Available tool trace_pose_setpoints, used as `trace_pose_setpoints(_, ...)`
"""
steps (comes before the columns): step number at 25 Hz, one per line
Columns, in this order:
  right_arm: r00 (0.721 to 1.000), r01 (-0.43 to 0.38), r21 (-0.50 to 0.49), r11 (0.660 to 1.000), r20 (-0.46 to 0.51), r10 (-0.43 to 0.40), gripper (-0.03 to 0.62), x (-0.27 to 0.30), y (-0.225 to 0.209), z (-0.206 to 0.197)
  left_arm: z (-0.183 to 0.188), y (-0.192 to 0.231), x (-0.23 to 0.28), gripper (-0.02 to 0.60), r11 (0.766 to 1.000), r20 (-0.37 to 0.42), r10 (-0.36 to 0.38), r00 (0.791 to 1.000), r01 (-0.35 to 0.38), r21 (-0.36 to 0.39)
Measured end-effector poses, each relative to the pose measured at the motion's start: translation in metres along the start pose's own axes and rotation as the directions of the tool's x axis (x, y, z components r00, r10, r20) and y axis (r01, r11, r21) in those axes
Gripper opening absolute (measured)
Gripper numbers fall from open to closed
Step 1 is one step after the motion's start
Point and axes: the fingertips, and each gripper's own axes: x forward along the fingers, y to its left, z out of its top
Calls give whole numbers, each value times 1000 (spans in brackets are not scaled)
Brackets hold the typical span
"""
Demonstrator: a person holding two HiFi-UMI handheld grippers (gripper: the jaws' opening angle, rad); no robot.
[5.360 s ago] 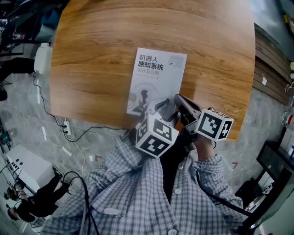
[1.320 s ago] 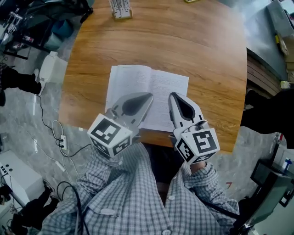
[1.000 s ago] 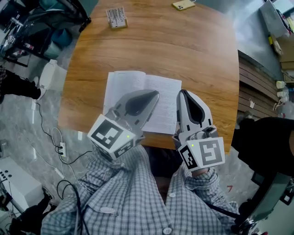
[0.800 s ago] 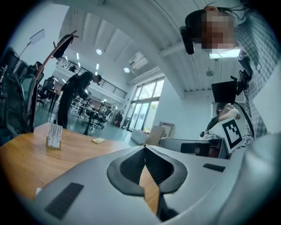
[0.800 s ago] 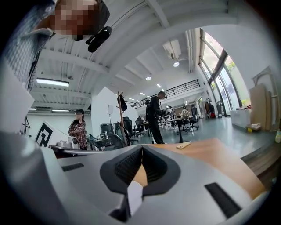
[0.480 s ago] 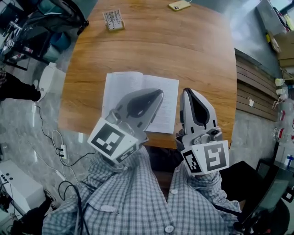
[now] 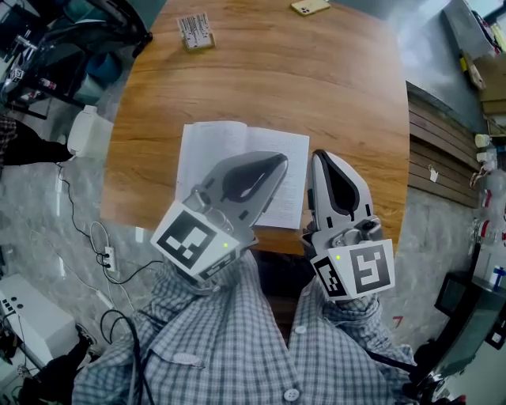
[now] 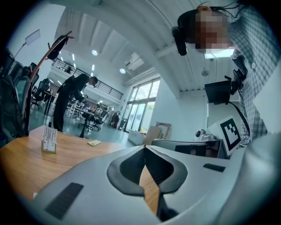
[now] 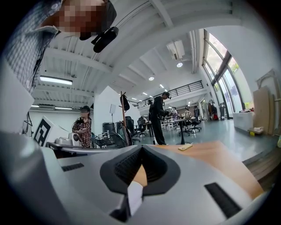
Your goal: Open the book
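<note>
Tabletop [image 7: 348, 95] wide beyond open book [image 7: 213, 150]; left claw [image 7: 278, 160], right claw [image 7: 319, 157] closed, empty.

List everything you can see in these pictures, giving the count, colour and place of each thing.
Table: one, brown wood, middle of the head view.
Book: one, white pages, lying open near the table's near edge.
Card stand: one, white with print, far left part of the table.
Phone: one, yellow, far edge of the table.
Power strip: one, white, on the floor left of the table.
Left gripper: one, grey, fingers shut, over the book.
Right gripper: one, grey, fingers shut, beside the book's right edge.
Checked shirt: one, blue and white, bottom of the head view.
</note>
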Motion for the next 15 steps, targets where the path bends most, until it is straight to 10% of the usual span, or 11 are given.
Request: trace_pose_setpoints(15,1000,-1,-1,1000,-16,1,20,2,1,-3,-8,-6,3,9,999,-32,-42,999,41,-16)
